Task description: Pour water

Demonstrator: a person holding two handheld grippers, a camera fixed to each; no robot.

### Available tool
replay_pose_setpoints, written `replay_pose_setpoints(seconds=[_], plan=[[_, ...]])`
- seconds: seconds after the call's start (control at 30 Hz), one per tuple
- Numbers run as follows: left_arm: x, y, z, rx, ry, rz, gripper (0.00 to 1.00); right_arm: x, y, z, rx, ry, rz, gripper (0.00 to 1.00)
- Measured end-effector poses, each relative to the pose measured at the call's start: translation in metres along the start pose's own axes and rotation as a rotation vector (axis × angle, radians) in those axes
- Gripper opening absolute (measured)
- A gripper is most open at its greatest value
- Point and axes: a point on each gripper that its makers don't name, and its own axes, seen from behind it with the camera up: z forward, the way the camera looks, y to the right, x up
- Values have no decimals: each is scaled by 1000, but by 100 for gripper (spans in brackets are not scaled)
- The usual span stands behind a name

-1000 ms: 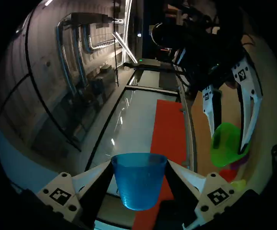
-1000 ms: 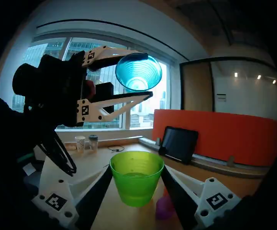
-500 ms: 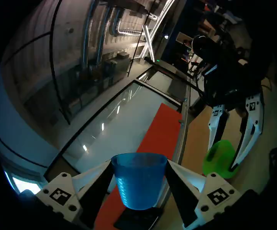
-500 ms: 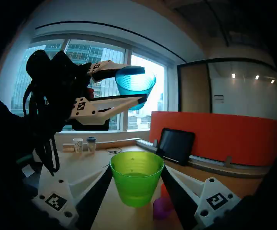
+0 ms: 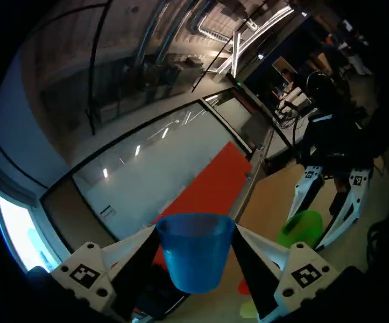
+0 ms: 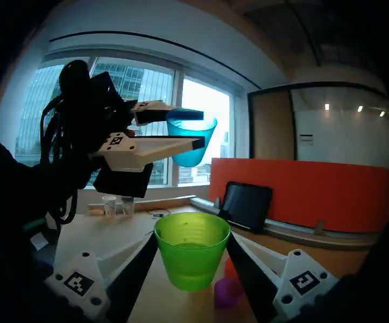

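Right gripper view: wooden desk (image 6: 120, 230), window (image 6: 210, 96)

We count: 2 grippers (left gripper (image 5: 194, 232), right gripper (image 6: 192, 238)), 1 blue cup (image 5: 195, 261), 1 green cup (image 6: 192, 253), 2 sill cups (image 6: 109, 204) (image 6: 128, 205), 1 tablet (image 6: 246, 205).

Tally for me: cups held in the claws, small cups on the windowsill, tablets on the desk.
Held cups: 2, blue cup and green cup
Windowsill cups: 2, left sill cup and right sill cup
Tablet: 1
Total: 5
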Motion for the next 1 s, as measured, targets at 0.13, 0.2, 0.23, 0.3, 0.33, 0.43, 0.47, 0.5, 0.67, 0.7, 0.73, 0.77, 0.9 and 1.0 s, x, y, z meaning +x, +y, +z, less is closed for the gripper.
replay_pose_setpoints(seconds=[0.13, 0.2, 0.23, 0.3, 0.33, 0.43, 0.47, 0.5, 0.67, 0.7, 0.73, 0.77, 0.9, 1.0], plan=[[-9, -2, 3, -8, -23, -81, 88, 1, -1, 0, 0, 1, -2, 91], [-12, -3, 3, -10, -28, -119, 88, 1, -1, -1, 1, 1, -3, 91], [-12, -3, 3, -12, -29, -136, 88, 1, -2, -1, 2, 0, -4, 91], [-14, -3, 2, -15, -29, -172, 88, 2, -2, -1, 3, -1, -6, 91], [-14, -3, 2, -17, -30, -191, 88, 2, -2, -1, 2, -2, -8, 90], [-16, -3, 1, -22, -31, -256, 88, 2, -2, -1, 2, -4, -12, 91], [-17, -3, 1, -23, -31, -278, 88, 1, -2, -1, 3, -5, -13, 91], [-18, -3, 0, -25, -32, -304, 88, 1, -2, -1, 3, -6, -14, 91], [-26, -2, -2, -37, -40, -426, 88, 0, -2, -1, 3, -11, -19, 91], [-27, -2, -2, -40, -42, -452, 88, 0, -2, -1, 2, -13, -21, 91], [-29, -1, -2, -43, -44, -474, 88, 0, -2, -1, 2, -14, -22, 91], [-31, -1, -1, -46, -46, -496, 88, 0, -2, -1, 1, -15, -23, 91], [-34, 4, -1, -57, -46, -579, 88, 0, -1, -1, 1, -17, -25, 91], [-34, 9, -2, -72, -47, -634, 88, 1, -1, -2, 1, -18, -25, 91]])
